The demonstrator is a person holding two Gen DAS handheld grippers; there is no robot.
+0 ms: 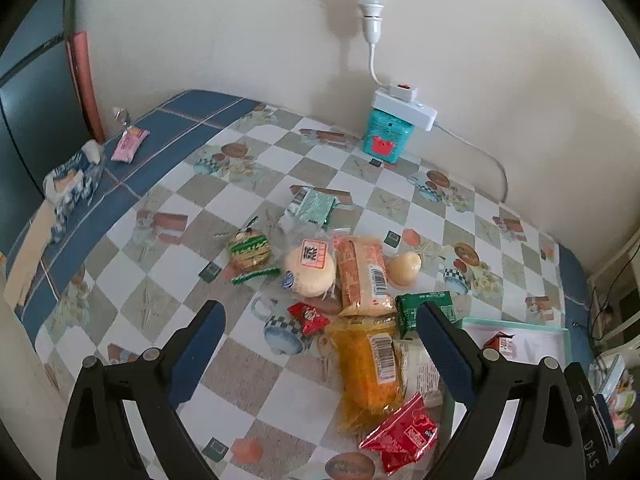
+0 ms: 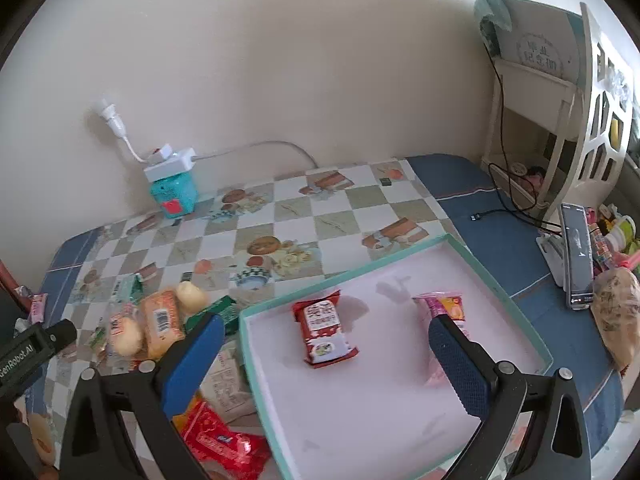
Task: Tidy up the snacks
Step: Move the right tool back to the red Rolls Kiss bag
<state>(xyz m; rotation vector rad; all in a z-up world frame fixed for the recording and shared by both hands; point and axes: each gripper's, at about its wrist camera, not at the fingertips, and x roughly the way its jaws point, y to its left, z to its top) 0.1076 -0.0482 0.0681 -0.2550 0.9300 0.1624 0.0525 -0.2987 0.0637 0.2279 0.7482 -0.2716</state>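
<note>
right wrist only: pink snack (image 2: 444, 307) in tray (image 2: 496, 280).

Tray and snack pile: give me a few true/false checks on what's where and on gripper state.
1. The tray holds two snacks. True: a red packet and a pink packet.
2. The left gripper is shut on the orange packet. False: its jaws stand wide open and hold nothing.
3. The right gripper is open over the tray. True.
4. The power strip lies flat on the tablecloth. False: it sits on top of the teal box.
5. Most snacks are already in the tray. False: most are in a pile on the tablecloth beside it.
</note>
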